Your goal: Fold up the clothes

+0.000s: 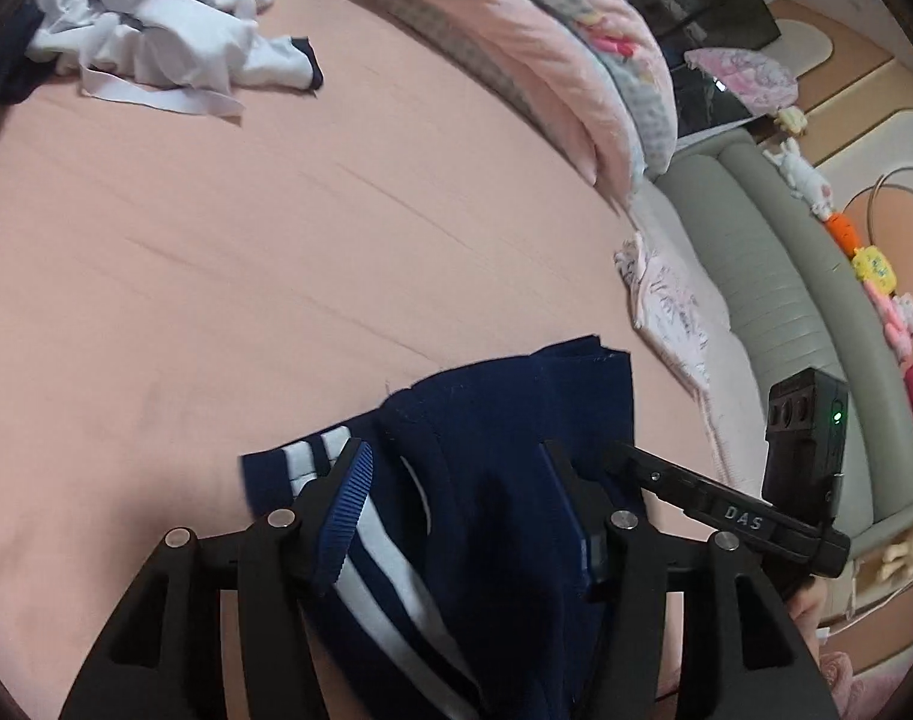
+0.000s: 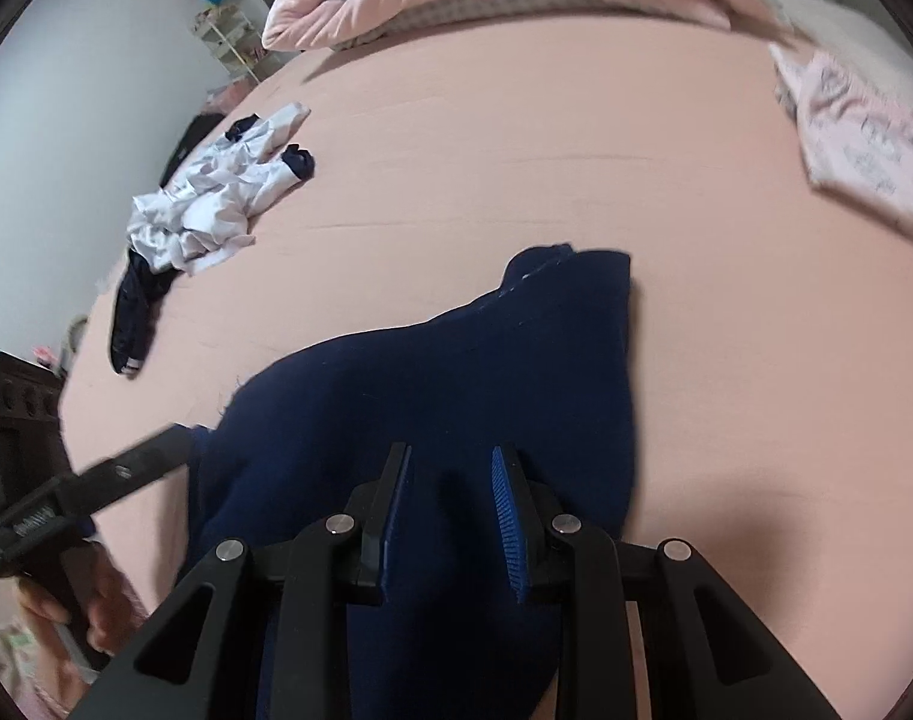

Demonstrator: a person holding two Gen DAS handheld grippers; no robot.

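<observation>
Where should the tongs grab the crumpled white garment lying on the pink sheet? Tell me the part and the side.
Grip the flat white strip trailing from the crumpled white garment onto the pink sheet. Come from the open sheet on the near side: there the strip lies thin and clear of the bunched folds.

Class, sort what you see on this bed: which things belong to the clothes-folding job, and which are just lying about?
Belongs to the job:
- navy garment
- white clothes pile
- left gripper
- right gripper

Just lying about:
- pink quilt
- patterned pink cloth
- toys beyond the bed
- grey sofa
</observation>
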